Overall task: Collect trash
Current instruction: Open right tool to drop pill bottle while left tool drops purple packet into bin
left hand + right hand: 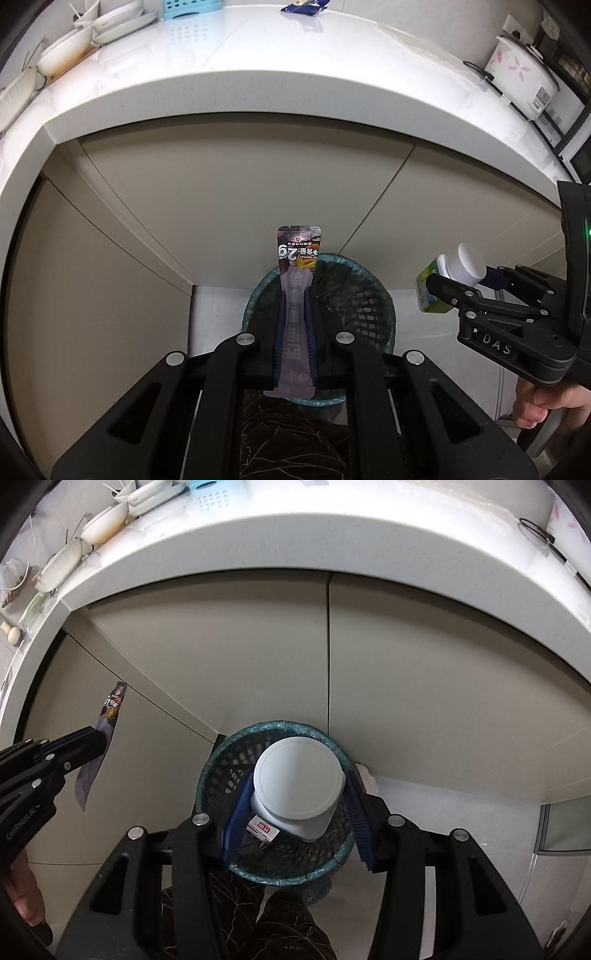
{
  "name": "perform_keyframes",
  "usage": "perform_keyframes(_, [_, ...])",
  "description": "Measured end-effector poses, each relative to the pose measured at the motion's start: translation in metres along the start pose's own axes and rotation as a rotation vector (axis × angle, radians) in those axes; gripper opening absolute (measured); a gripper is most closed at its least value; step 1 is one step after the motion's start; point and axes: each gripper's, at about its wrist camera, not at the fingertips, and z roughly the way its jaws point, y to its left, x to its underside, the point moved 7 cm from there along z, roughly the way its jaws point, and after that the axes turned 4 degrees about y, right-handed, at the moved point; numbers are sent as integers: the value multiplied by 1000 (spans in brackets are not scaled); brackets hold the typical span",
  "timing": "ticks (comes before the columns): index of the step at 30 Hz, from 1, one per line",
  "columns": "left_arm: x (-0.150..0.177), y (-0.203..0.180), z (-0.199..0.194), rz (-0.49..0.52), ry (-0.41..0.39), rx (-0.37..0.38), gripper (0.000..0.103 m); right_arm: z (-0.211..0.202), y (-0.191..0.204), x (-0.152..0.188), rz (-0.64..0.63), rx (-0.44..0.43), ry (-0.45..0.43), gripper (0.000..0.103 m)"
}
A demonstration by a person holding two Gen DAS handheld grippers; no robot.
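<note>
1. Purple sachet (297,291): long flat snack wrapper, centre of the left wrist view, standing upright between the fingers. Print reads upside down: a large "2g" beside Chinese characters and a small line ending "CONTENT", with a yellow-orange picture by it. In the right wrist view it shows at the left edge (107,716), hanging slantwise.
2. Left gripper (297,314): jaws narrow, pinching the purple sachet along its length, above the near rim of the bin. Seen from the right wrist view (83,744), its body bears white lettering too blurred to read.
3. White-capped bottle (297,782): round white lid facing the camera, centre of the right wrist view, directly over the bin mouth. A white label with a red block shows below the lid; its text is unreadable. In the left wrist view (452,275) a green and white label shows on its body.
4. Right gripper (295,805): blue pads spread moderately, clamped on either side of the white-capped bottle. In the left wrist view (461,284) its link reads "DAS".
5. Bin (210,771): dark mesh basket with a teal liner folded over the rim, on the floor against the cabinet; lower centre of both views (369,280).
6. Cabinet doors (258,657): plain beige panels behind the bin.
7. Countertop (258,55): white, across the top. Upper left holds stacked bowls (70,55) and a pale blue basket (188,7); top centre, a blue packet (304,6); upper right, a rice cooker (521,74) with pink flower print.
</note>
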Motion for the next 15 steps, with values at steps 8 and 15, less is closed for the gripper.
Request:
perform_keyframes(8, [0, 2, 3, -1, 8, -8, 10, 3, 6, 2, -32, -9, 15, 55])
perform_keyframes(15, [6, 0, 21, 5, 36, -18, 10, -2, -10, 5, 6, 39, -19, 82])
